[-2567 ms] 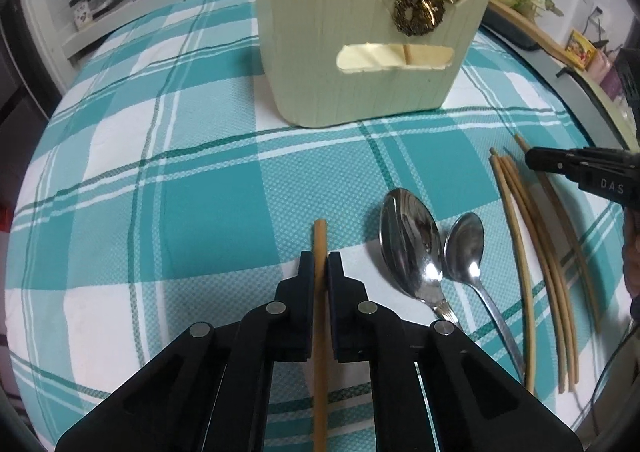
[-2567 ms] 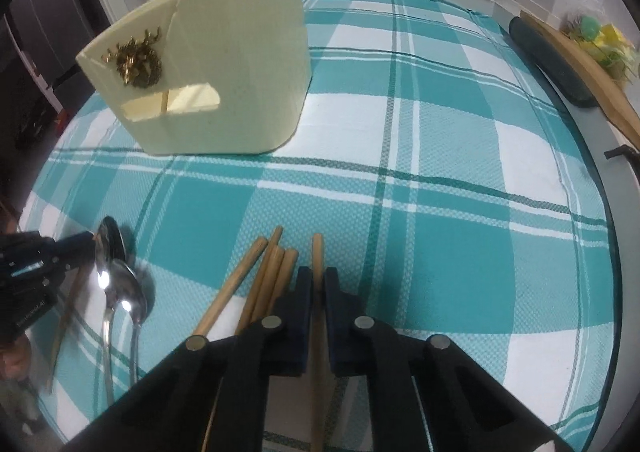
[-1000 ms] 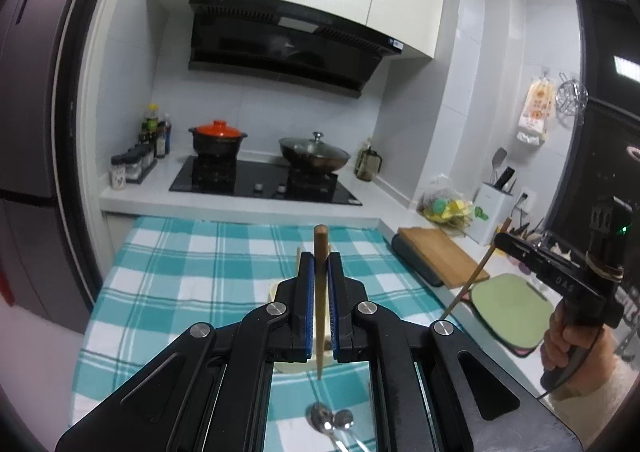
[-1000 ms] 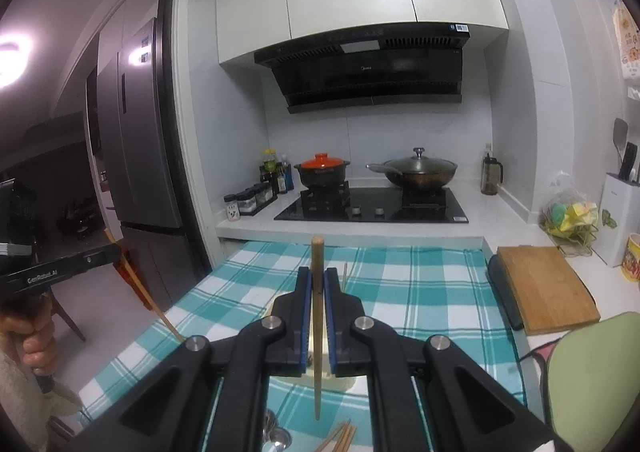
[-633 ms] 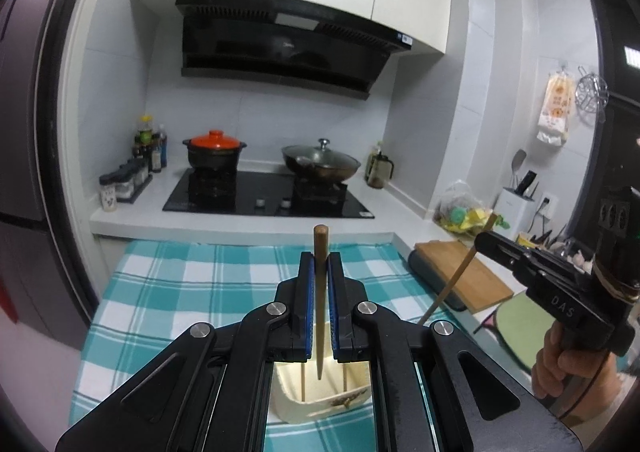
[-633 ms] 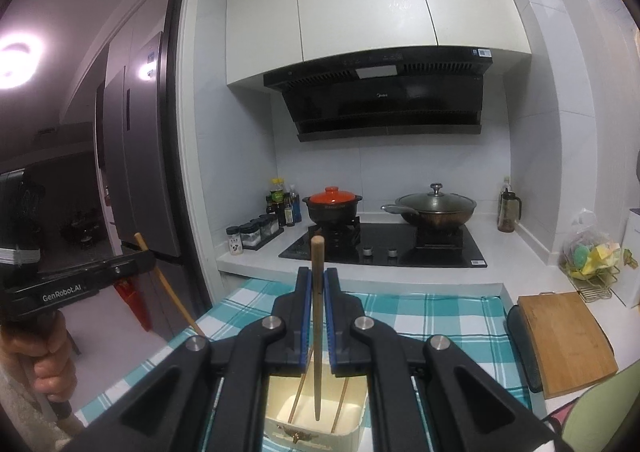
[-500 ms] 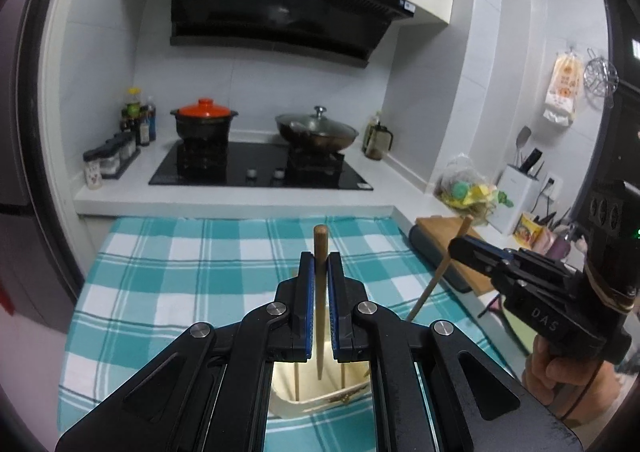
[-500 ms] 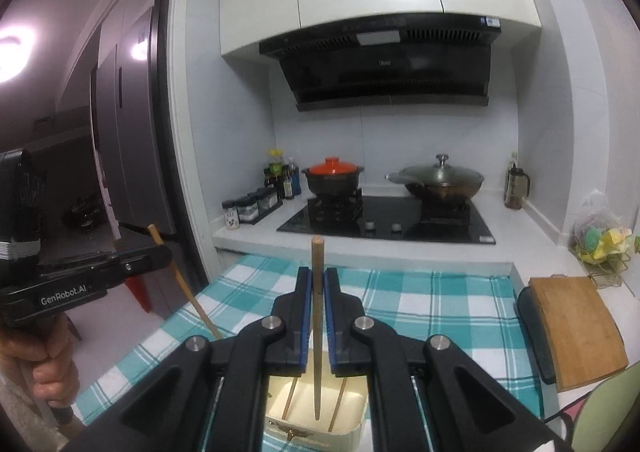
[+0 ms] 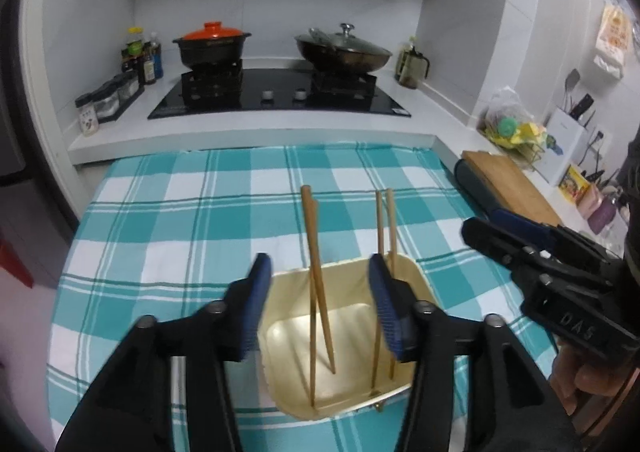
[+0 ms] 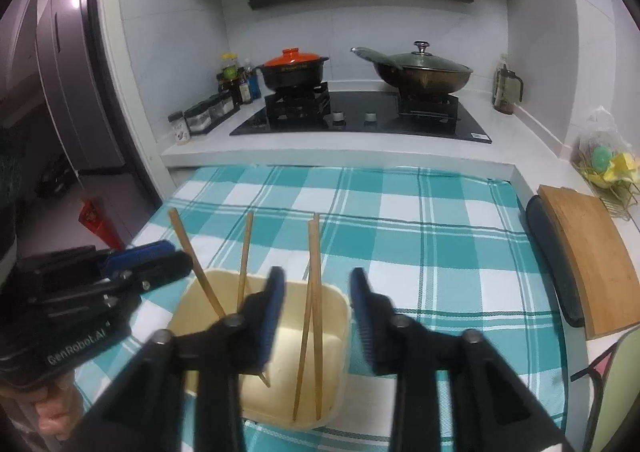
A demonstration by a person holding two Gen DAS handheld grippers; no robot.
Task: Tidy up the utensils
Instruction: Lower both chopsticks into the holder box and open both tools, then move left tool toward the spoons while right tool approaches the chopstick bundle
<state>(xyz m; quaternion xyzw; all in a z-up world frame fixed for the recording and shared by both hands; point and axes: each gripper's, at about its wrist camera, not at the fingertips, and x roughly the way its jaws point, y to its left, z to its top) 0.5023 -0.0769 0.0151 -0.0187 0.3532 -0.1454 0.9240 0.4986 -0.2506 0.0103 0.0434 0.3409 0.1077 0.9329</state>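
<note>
Chopsticks point(image 9: 316, 292) standing tilted inside cream holder point(image 9: 412, 272) on checked worktop point(image 9: 160, 219). Light, stiff, slippery; best pinched mid-shaft. Left tool point(image 9: 320, 304) and right tool point(image 10: 316, 316) just opened wide, gripping nothing.

The near wall of the cream holder point(image 9: 340, 336) is cut by the left gripper point(image 9: 318, 306) in the left wrist view, so where its base meets the checked cloth point(image 9: 192, 219) cannot be seen. In the right wrist view the right gripper point(image 10: 318, 316) covers the lower ends of two chopsticks point(image 10: 208, 288) on the holder's left side. The hand point(image 9: 588, 380) under the other gripper runs off the picture's right edge. Labels on the spice jars point(image 10: 200, 117) are too small to read. The green object point(image 10: 624, 392) at the lower right is cropped, and what it is cannot be told.
</note>
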